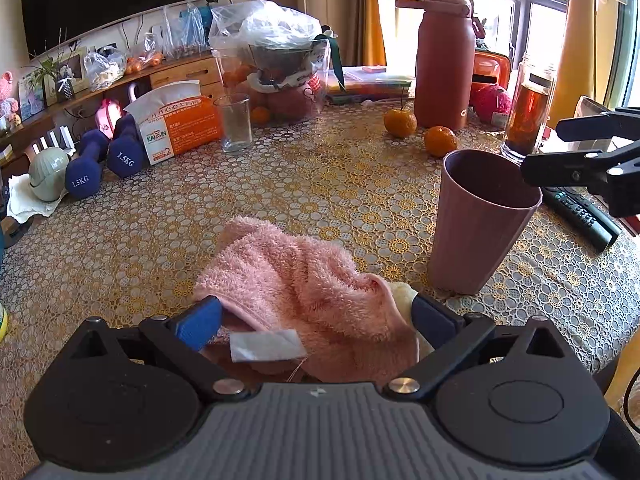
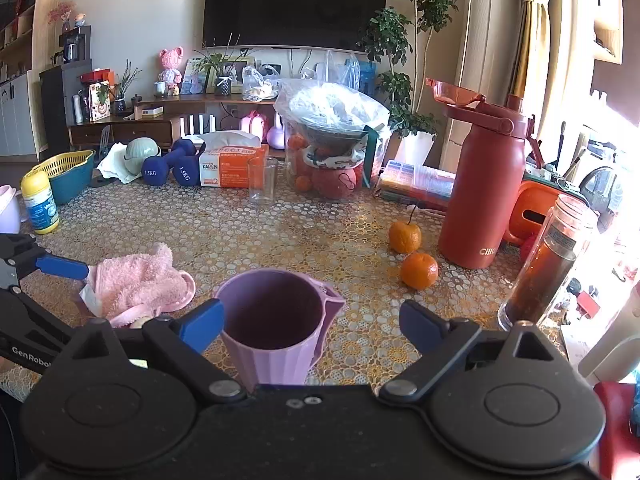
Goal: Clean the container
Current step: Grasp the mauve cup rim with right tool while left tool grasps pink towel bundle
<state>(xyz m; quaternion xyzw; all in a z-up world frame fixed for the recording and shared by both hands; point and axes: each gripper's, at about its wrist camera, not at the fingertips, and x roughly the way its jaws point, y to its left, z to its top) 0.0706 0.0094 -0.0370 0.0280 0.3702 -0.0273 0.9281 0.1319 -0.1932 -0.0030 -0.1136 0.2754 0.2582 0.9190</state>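
Plastic, ribbed and lightweight, the mauve cup (image 2: 276, 320) stands upright on the tabletop (image 2: 320, 224), between the spread jaws of the right tool (image 2: 312, 322), not gripped; take it mid-wall, gently, since it tips easily. Left tool (image 1: 316, 318) is released, straddling the soft pink cloth (image 1: 296, 280) beside the cup.

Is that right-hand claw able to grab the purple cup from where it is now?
Probably yes. The right gripper is open, and the purple cup stands upright between its fingers, close to the left one. Nothing blocks the way; the pink towel lies off to the side.
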